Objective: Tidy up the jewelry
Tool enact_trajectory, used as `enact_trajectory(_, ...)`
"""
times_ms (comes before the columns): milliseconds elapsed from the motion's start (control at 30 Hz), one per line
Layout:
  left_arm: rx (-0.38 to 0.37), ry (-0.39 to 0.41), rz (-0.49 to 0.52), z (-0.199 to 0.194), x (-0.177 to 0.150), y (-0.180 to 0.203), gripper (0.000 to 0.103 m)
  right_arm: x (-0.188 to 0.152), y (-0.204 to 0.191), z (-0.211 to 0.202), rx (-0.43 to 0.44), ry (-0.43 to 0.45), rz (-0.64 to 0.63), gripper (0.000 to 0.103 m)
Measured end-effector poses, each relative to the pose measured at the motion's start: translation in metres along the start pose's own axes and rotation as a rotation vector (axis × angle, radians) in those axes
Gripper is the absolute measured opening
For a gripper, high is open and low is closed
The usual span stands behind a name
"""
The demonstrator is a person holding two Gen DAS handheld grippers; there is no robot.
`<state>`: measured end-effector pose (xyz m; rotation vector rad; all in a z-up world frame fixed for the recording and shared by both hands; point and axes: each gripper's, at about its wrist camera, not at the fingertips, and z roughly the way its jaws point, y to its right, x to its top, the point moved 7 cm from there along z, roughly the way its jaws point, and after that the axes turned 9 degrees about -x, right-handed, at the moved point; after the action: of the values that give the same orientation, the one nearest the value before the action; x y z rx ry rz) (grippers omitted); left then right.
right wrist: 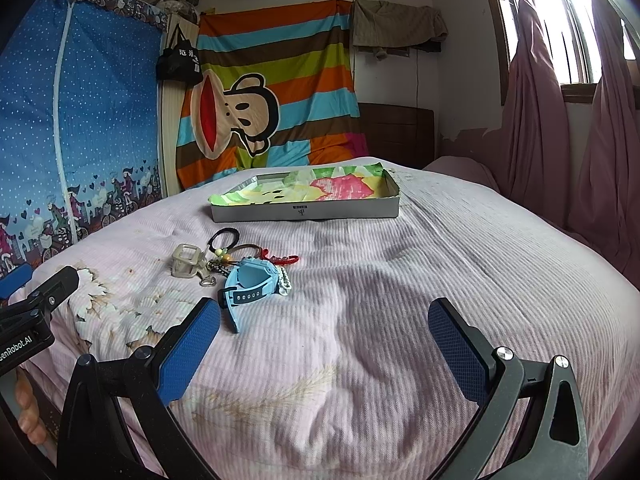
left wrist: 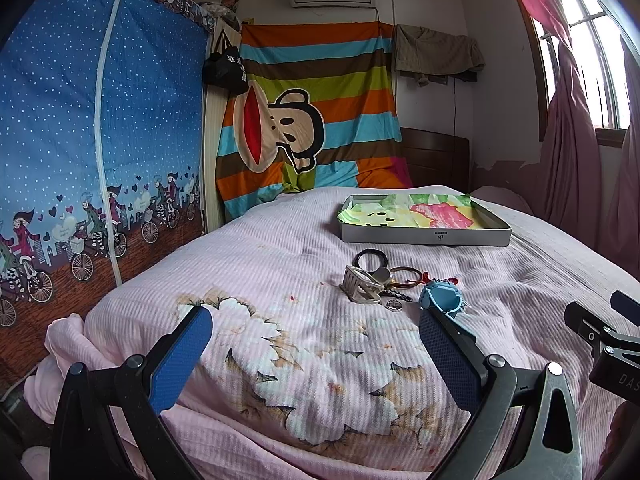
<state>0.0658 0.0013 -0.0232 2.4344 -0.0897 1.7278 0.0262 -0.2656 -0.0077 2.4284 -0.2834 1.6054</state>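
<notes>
Both wrist cams low over bed, facing headboard wall; shared: tray, trinket pile.

The pink ribbed cotton bedspread looks matt and soft, printed with pale flowers. The shallow grey tin tray has a dull metal wall – crinkled, colourful paper lines it. The light-blue plastic watch looks smooth, faintly glossy. The blue textured rubber fingers sit on matt black plastic arms.

"DAS" on the right claw body, "cenRobot.AI" on the left claw body, unreadable logo on tray wall
</notes>
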Motion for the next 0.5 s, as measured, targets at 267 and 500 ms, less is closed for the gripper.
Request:
enact_trajectory(267, 0.0, 0.001, -0.001, -0.0003, 0.0001, -0.0001, 0.103, -0.0006, 0.0004, 0.0006, 0.0, 0.0, 0.001, 0.102)
enact_trajectory(500, 0.001, 0.001, 0.0, -0.0002, 0.0, -0.0001, 0.103, -0.0029, 0.0037, 0.001, -0.002, -0.001, 0.006, 0.102)
